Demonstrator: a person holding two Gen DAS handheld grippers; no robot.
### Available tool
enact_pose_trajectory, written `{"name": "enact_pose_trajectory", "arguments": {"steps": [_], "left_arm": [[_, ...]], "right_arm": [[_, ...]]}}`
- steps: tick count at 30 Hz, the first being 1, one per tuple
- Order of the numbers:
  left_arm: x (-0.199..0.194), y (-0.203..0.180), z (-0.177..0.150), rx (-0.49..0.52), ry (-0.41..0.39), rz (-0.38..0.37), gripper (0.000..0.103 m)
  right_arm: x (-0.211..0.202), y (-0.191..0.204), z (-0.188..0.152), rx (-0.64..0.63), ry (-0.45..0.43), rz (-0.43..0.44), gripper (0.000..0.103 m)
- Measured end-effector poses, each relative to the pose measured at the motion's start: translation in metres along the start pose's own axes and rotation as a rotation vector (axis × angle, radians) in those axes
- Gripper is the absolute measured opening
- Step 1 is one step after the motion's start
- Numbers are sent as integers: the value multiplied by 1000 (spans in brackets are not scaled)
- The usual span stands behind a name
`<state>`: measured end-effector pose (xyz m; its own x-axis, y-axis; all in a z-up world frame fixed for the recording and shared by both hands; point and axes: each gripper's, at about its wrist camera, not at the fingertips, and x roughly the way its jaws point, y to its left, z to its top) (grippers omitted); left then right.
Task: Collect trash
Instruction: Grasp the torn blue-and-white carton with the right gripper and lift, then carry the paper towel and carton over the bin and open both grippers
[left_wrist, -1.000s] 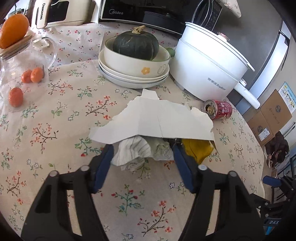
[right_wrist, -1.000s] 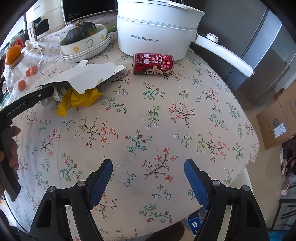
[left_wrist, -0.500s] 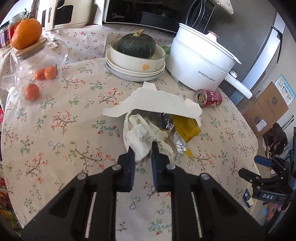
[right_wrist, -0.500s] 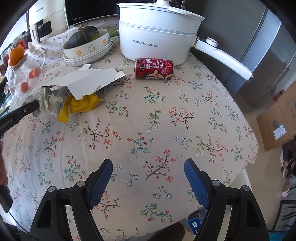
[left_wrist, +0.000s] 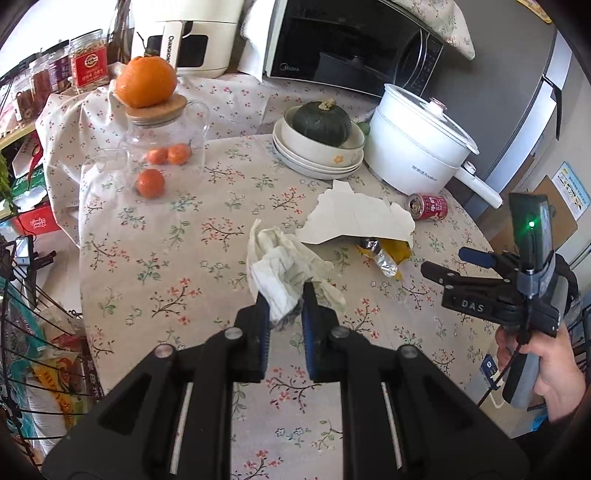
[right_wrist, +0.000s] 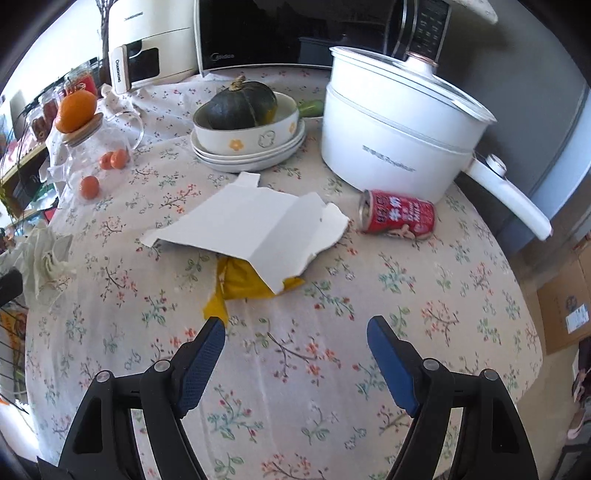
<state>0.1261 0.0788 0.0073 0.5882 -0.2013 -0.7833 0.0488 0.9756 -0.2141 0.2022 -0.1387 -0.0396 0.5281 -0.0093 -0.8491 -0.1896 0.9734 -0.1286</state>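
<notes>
My left gripper (left_wrist: 284, 299) is shut on a crumpled white tissue wad (left_wrist: 284, 266) and holds it above the floral tablecloth; the wad also shows at the far left in the right wrist view (right_wrist: 48, 258). A torn white cardboard piece (right_wrist: 251, 229) lies over a yellow wrapper (right_wrist: 240, 284), also seen in the left wrist view (left_wrist: 388, 254) under the cardboard (left_wrist: 358, 221). A red drink can (right_wrist: 399, 218) lies on its side beside the white pot. My right gripper (right_wrist: 295, 343) is open and empty, just short of the yellow wrapper.
A white electric pot (right_wrist: 399, 133) with a long handle stands at the back right. Stacked plates and a bowl (right_wrist: 251, 144) hold a green squash. A glass jar (left_wrist: 162, 155) holds oranges. A microwave (left_wrist: 351, 44) stands behind. A wire basket (left_wrist: 33, 350) is off the table's left edge.
My left gripper closed on the tissue wad, pulled it out from under the cardboard and lifted it back and left. My right gripper moved forward toward the cardboard and yellow wrapper.
</notes>
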Motion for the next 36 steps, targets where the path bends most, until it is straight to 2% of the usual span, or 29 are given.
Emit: {"name": "enact_pose_trajectory", "arguments": {"steps": [4,9,11,13,15,16,19,24,28,36], "left_arm": [[5,15,-2,-36,25,-2,17],[7,24,-1,-43,30,18,17],[7,25,-1,-49,34,12,17],[7,25,-1,-50,35,9,17],[6,24,-1,-57,35,-2,17],[6,23,-1,-59,34,-9,17],[3,19,-1,-51,23,-15,17],[-1,10,-1,-49,7,-44,17],[-6,1,-2,-35,-3,-59,17],[-15,-29,-7,20,-25,-88,17]], "right_arm": [[29,30,18,-95,14,-53,72],[48,47,32,-133,7,-84,65],[51,51,37,-151,-2,-99,59],[53,53,43,-169,-9,-111,51],[52,53,47,-181,-14,-131,32],[49,52,49,-181,-25,-137,26],[25,42,54,-171,-93,-150,11],[-19,12,58,-112,-148,-150,3],[-54,-16,51,-44,-173,-125,3],[-108,-62,-1,93,-181,-38,3]]}}
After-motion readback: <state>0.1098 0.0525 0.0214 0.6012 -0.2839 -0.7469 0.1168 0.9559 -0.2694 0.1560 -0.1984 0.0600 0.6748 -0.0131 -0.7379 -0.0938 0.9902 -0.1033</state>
